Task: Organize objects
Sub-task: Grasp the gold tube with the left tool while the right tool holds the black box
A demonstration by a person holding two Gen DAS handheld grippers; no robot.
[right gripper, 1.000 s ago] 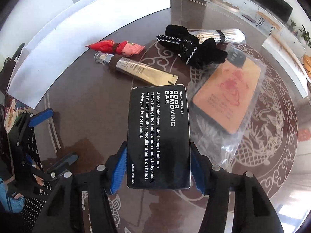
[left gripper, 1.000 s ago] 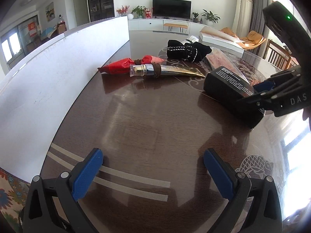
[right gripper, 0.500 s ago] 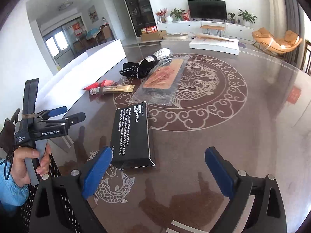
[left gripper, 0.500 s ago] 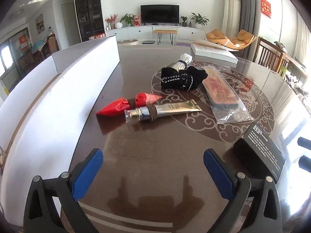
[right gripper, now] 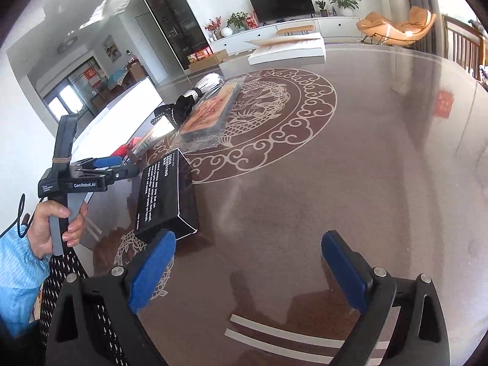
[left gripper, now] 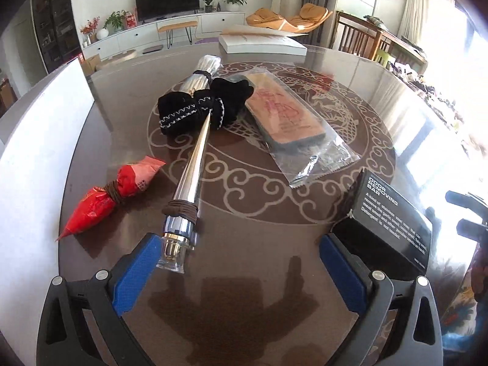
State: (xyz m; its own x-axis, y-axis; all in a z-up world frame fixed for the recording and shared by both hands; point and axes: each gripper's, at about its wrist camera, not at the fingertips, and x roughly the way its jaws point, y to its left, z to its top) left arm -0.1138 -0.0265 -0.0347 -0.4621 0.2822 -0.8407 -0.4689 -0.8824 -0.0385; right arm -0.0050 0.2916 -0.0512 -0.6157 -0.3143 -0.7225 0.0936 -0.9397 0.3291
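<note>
Both grippers gape empty — the left gripper (left gripper: 241,267) beside the silver tube's (left gripper: 189,183) cap, the right gripper (right gripper: 248,263), jaws just opened, near the black box (right gripper: 166,195).

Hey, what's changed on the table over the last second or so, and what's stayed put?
The right tongs have just been opening: they let go of the black box, which now lies on the table to their left, and nothing is between them. The left tongs, open and empty, have closed in on the capped end of the silver tube. The red packet, black cloth and bagged item haven't moved.
</note>
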